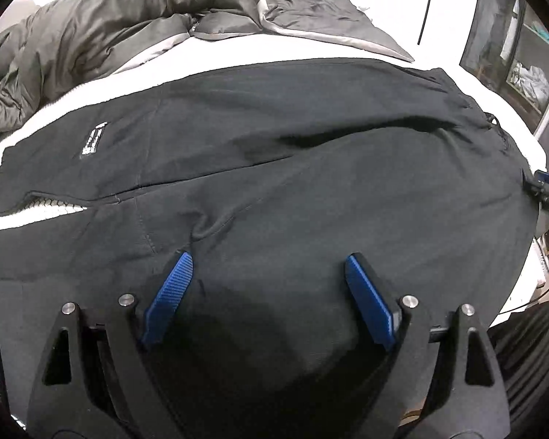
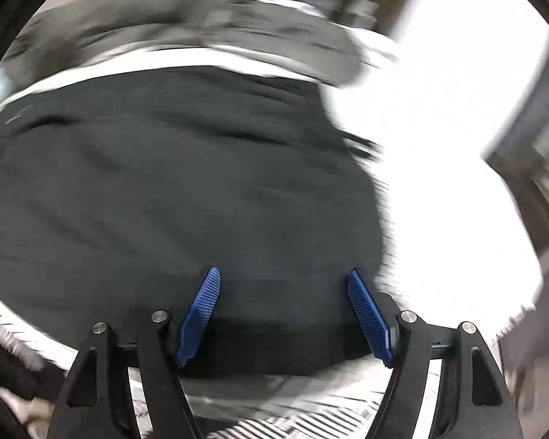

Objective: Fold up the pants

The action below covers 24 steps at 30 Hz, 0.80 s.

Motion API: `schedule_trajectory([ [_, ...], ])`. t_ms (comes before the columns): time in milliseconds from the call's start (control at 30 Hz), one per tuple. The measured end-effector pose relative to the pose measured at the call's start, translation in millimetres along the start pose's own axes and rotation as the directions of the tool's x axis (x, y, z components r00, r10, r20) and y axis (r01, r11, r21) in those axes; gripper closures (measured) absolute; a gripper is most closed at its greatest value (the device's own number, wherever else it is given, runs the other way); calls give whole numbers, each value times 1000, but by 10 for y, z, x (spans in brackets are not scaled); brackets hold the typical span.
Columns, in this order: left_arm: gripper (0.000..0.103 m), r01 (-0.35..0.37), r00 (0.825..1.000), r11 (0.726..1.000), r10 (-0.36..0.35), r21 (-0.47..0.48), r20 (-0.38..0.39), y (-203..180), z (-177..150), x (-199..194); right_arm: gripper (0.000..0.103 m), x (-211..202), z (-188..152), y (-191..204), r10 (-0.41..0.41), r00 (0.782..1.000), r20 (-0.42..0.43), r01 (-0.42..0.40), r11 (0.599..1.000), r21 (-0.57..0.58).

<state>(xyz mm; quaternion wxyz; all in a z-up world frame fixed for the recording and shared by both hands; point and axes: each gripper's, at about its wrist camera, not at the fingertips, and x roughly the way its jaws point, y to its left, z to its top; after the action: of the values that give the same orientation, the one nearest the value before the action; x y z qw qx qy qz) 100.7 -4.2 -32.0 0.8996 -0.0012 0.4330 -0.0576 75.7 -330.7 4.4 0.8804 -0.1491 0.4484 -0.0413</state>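
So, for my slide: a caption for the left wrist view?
Open left gripper hovers over black pants spread on a white bed.

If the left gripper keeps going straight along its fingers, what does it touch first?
Most likely the black pants. The left gripper is open with nothing between its pads, angled down over the dark fabric spread on the white bed. Nothing else lies in that line, though its height above the cloth is unclear.
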Motion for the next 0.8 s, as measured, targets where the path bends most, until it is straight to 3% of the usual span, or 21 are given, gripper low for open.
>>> schedule_trajectory([
  [33, 19, -7, 1000, 1000, 7, 3, 4, 120, -54, 20, 26, 21, -45, -167, -5, 1000, -10, 6, 999, 44],
  [100, 19, -18, 1000, 1000, 18, 9, 20, 128, -89, -40, 26, 4, -99, -354, 77, 997, -8, -76, 989, 129],
  [200, 19, 61, 995, 997, -64, 47, 70, -53, -107, -226, 27, -183, -55, -230, 88, 995, 48, -92, 992, 91],
  [267, 19, 63, 994, 994, -71, 87, 82, -158, -86, -237, 27, -325, 23, -159, 130, 987, 98, -138, 987, 85],
  [333, 19, 40, 996, 994, -47, 102, 70, -199, -36, -163, 27, -338, 264, -158, 216, 970, 109, -227, 969, 99],
  [400, 19, 19, 999, 997, -22, 76, 47, -170, -10, -93, 27, -303, 553, -198, 251, 961, 118, -265, 957, 120],
  [567, 19, -29, 998, 1000, 29, -4, 55, 34, 58, -62, 27, 283, 1398, -476, 340, 930, 141, -365, 901, 236],
  [667, 19, -51, 996, 998, 54, -39, 65, 192, 70, -55, 27, 748, 1933, -542, 314, 946, 80, -324, 911, 256],
  [800, 19, -75, 997, 995, 76, -65, 25, 349, 74, 69, 27, 1440, 2301, -683, 342, 940, -1, -318, 875, 364],
])
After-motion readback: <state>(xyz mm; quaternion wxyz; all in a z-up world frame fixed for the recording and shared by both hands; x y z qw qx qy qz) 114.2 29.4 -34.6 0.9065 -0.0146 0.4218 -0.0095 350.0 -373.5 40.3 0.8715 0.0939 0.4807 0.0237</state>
